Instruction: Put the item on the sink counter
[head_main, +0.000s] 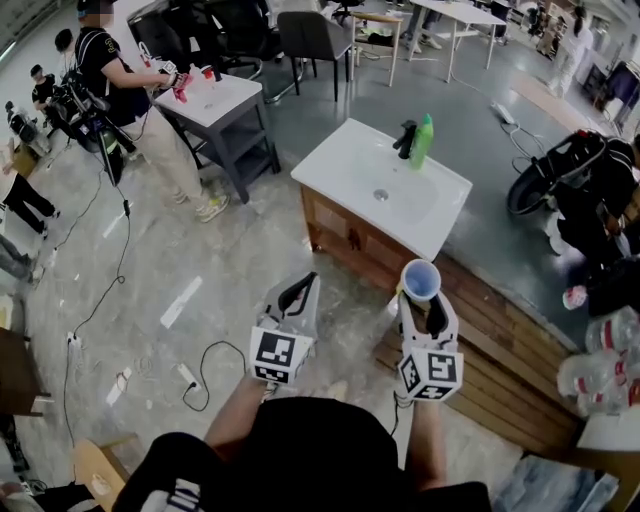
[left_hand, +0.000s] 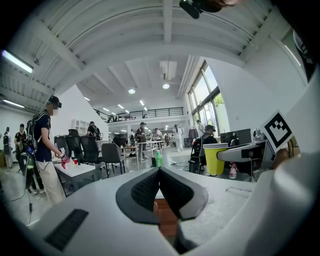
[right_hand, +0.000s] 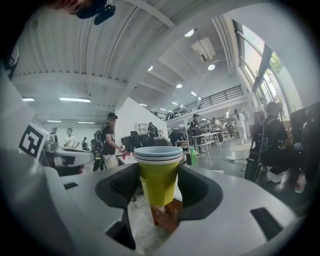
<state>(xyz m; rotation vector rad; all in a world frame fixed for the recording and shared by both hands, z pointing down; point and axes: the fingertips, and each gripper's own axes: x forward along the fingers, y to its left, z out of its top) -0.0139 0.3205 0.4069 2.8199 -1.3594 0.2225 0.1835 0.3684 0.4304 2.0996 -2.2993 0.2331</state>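
My right gripper (head_main: 421, 296) (right_hand: 156, 187) is shut on a stack of cups (right_hand: 157, 172), yellow outside with a blue rim (head_main: 420, 279), held upright over the floor just short of the sink counter. The white sink counter (head_main: 345, 160) on a wooden cabinet stands ahead, with a basin drain (head_main: 380, 195), a black tap (head_main: 405, 139) and a green bottle (head_main: 422, 141) at its back edge. My left gripper (head_main: 296, 296) (left_hand: 159, 192) is shut with nothing in it, level with the right one and to its left.
A person (head_main: 130, 100) works at a grey table (head_main: 215, 100) at the back left. Cables and a power strip (head_main: 188, 377) lie on the floor to my left. A wooden platform (head_main: 510, 340) runs beside the cabinet on the right. Chairs (head_main: 315, 40) stand behind.
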